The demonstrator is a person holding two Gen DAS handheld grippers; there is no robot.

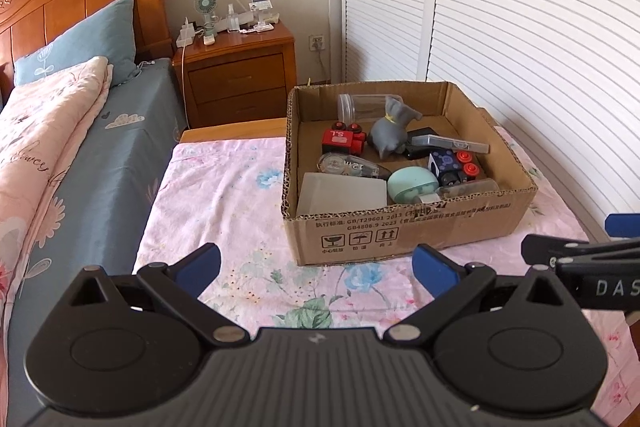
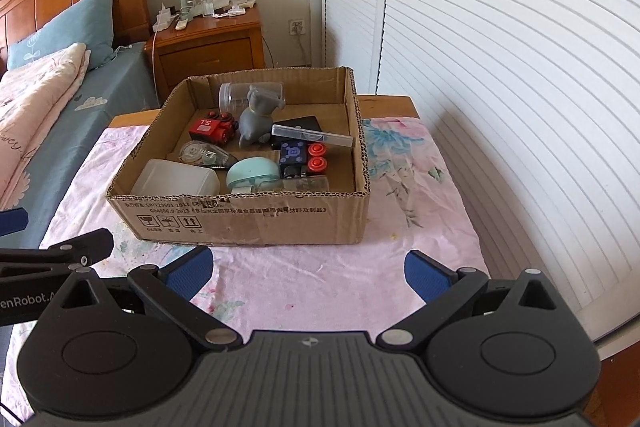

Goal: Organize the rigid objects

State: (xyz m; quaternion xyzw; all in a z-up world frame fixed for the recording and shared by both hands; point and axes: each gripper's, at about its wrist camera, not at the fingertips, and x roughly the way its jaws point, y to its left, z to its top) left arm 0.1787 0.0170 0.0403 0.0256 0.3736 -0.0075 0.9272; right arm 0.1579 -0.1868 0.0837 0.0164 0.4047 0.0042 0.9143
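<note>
An open cardboard box [image 1: 404, 233] [image 2: 248, 223] sits on a table under a pink floral cloth [image 1: 224, 195] [image 2: 320, 279]. Inside lie several objects: a grey animal figure [image 1: 390, 131] [image 2: 256, 119], a red toy block [image 1: 342, 141] [image 2: 210, 129], a mint round object [image 1: 412, 185] [image 2: 252, 173], a white container [image 1: 340, 193] [image 2: 174, 179], a clear jar [image 1: 360, 107] [image 2: 234, 95] and a dark blue toy with red wheels [image 1: 452, 165] [image 2: 304, 159]. My left gripper [image 1: 316, 269] and right gripper [image 2: 308, 273] hover open and empty in front of the box, side by side.
A bed [image 1: 72, 147] with blue sheet and pink quilt lies to the left. A wooden nightstand [image 1: 236, 75] [image 2: 208, 47] with a small fan and clutter stands behind. White louvred doors [image 1: 520, 27] [image 2: 500, 47] run along the right.
</note>
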